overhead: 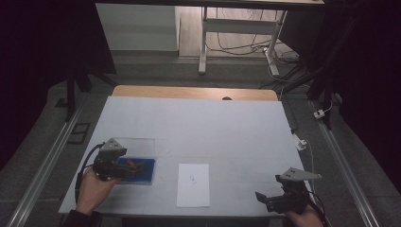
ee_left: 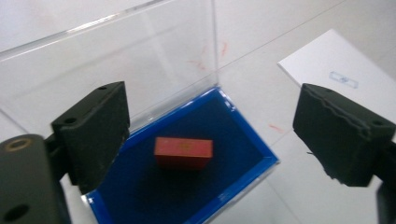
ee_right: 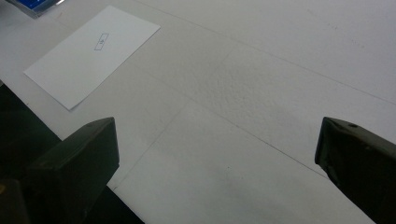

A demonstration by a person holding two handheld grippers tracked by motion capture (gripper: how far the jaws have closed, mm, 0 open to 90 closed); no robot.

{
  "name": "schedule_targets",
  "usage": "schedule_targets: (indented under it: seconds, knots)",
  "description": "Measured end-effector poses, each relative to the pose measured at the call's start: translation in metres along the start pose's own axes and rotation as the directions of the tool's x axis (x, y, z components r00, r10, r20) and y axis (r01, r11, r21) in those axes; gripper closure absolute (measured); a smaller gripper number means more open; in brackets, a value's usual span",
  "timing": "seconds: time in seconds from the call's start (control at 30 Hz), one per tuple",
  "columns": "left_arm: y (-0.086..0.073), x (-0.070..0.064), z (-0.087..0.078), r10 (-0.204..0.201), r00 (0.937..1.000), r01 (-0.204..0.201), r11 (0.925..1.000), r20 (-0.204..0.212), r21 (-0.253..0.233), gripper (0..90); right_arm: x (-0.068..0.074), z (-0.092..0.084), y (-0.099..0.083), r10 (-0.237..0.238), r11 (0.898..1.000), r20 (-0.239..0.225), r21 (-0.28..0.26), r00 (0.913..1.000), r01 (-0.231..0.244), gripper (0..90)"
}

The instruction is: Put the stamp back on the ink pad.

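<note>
Red block (ee_left: 183,152) lies on the blue box floor (ee_left: 233,140), beyond and between the spread, empty left tongs (ee_left: 212,135); right tongs (ee_right: 217,163) likewise spread.

Two black hand-held grippers

Left gripper (overhead: 124,168) and right gripper (overhead: 263,197) carry grey three-cornered plates, screw-holed blocky jaws, black cables; the sleeve (overhead: 80,219) seems dark.

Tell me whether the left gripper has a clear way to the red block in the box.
Probably yes: the left gripper hangs open above the red block, which lies alone on the blue floor of the clear box.
</note>
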State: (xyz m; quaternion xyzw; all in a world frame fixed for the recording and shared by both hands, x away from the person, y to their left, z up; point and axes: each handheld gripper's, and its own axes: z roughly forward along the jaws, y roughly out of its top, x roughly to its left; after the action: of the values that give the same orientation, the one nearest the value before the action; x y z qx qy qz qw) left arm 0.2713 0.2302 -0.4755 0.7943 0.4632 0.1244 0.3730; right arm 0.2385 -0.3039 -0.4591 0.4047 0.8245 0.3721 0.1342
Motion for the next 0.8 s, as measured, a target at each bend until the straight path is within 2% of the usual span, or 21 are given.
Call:
schedule_targets:
  seconds: [0.07,0.37,0.5,0.8]
  knots:
    - [0.001,-0.002,-0.002,-0.005,0.9999,0.005,1.0000,0.010,-0.006,7.9,0.000,0.000,0.000,0.000,1.000,0.000,0.001,1.0000,0.000,0.0]
    - [0.003,-0.013,-0.018,0.022,0.9984,-0.021,0.9991,0.051,-0.038,1.2,-0.001,0.000,0.000,0.003,1.000,0.002,0.001,1.0000,-0.003,0.0]
    - [-0.002,-0.016,-0.025,0.009,0.9970,-0.005,0.9985,0.077,-0.054,0.0,-0.001,0.000,0.000,0.008,1.000,0.000,-0.004,1.0000,-0.008,0.0]
    - [-0.022,-0.020,-0.043,-0.001,0.9974,0.006,0.9976,0.073,-0.068,0.0,-0.002,0.000,0.000,0.019,1.000,-0.002,-0.006,0.9998,-0.019,0.0]
